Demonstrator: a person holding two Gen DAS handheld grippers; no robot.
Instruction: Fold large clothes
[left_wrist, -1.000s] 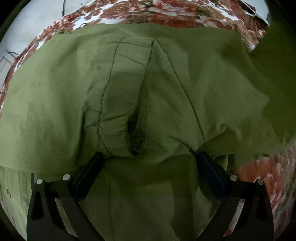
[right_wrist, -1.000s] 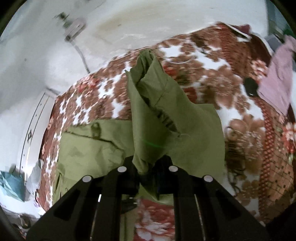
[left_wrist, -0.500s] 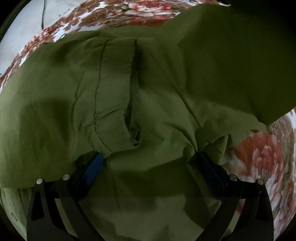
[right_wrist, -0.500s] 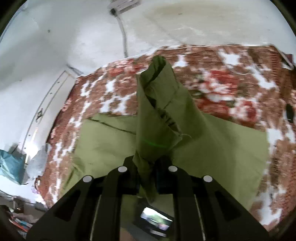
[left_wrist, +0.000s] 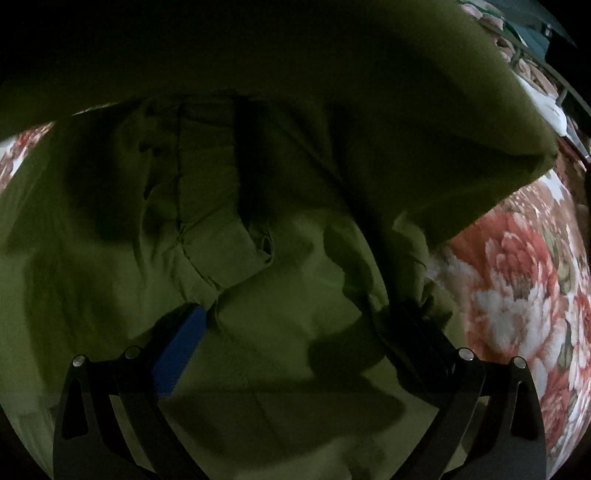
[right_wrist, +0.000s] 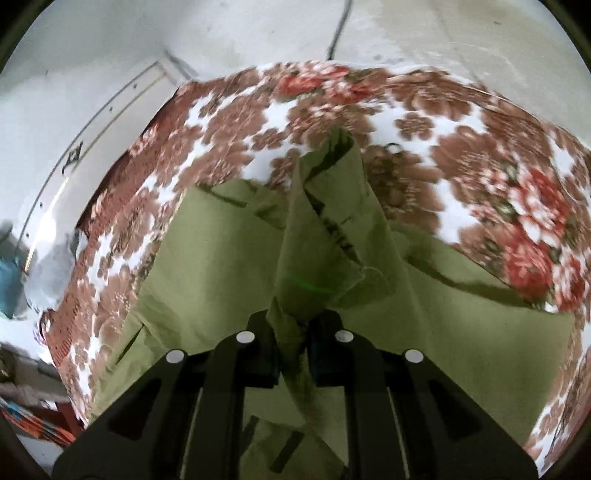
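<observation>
We are seeing our left gripper (left_wrist: 295, 317) spreading wide over the olive garment (left_wrist: 288, 229). A fold is hanging overhead, shadowing it; the floral blanket (left_wrist: 517, 280) is showing at right.

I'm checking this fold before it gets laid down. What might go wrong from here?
The right gripper pinches only a bunched corner of the green garment, so cloth may slip out or land creased. A raised flap shades the left wrist view, and the left gripper stands open with cloth bunched over its fingers, so it might snag. The garment's edge lies near the floral blanket's edge and may slide off.
</observation>
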